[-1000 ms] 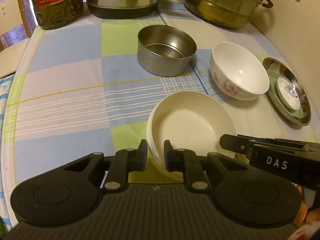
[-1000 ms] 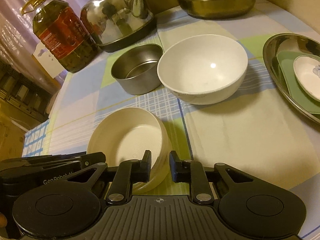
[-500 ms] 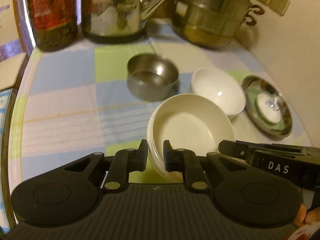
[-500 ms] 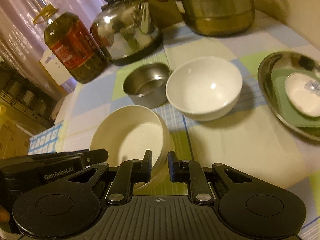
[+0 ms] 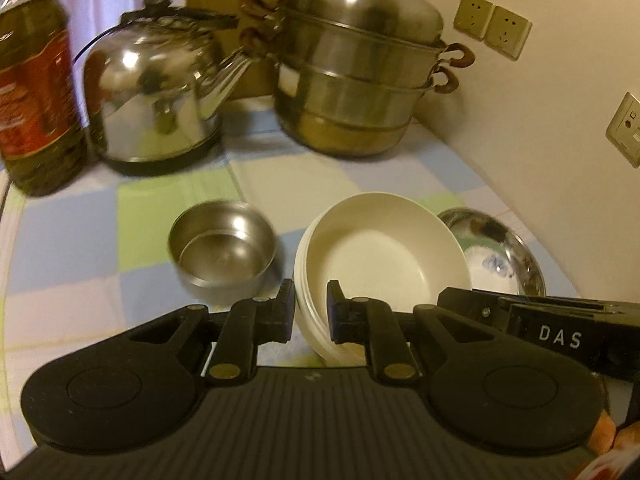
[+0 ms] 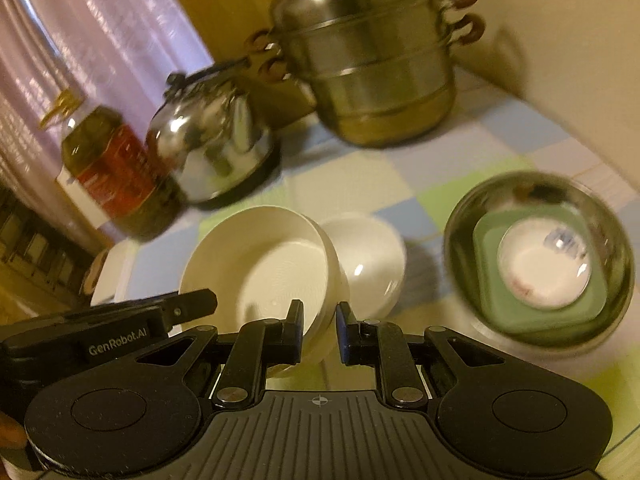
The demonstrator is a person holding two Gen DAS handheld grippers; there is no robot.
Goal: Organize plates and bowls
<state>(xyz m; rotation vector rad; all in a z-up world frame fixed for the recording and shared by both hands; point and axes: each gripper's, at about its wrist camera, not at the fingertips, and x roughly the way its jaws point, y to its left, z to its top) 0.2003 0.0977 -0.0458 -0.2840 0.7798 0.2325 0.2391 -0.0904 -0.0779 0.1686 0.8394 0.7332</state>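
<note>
A stack of cream shallow bowls point(image 5: 384, 256) hangs tilted above the checked tablecloth, held from both sides. My left gripper point(image 5: 311, 312) is shut on its left rim. My right gripper point(image 6: 319, 328) is shut on the opposite rim of the same stack point(image 6: 272, 268). Just beyond the stack stands a white china bowl point(image 6: 368, 256), hidden behind it in the left wrist view. A small steel bowl point(image 5: 222, 248) sits to the left. At the right, a steel dish point(image 6: 472, 216) holds a green square plate point(image 6: 488, 240) and a white saucer point(image 6: 544, 268).
Along the back stand an oil bottle point(image 5: 32, 92), a steel kettle point(image 5: 156, 100) and a stacked steamer pot point(image 5: 356, 80). A wall with sockets point(image 5: 492, 28) closes the right side. The table's rounded edge point(image 5: 6, 216) runs down the left.
Both grippers have risen with the cream stack, which has left the cloth and now hangs higher and nearer the white bowl. The views have tipped up toward the kettle and pot.
</note>
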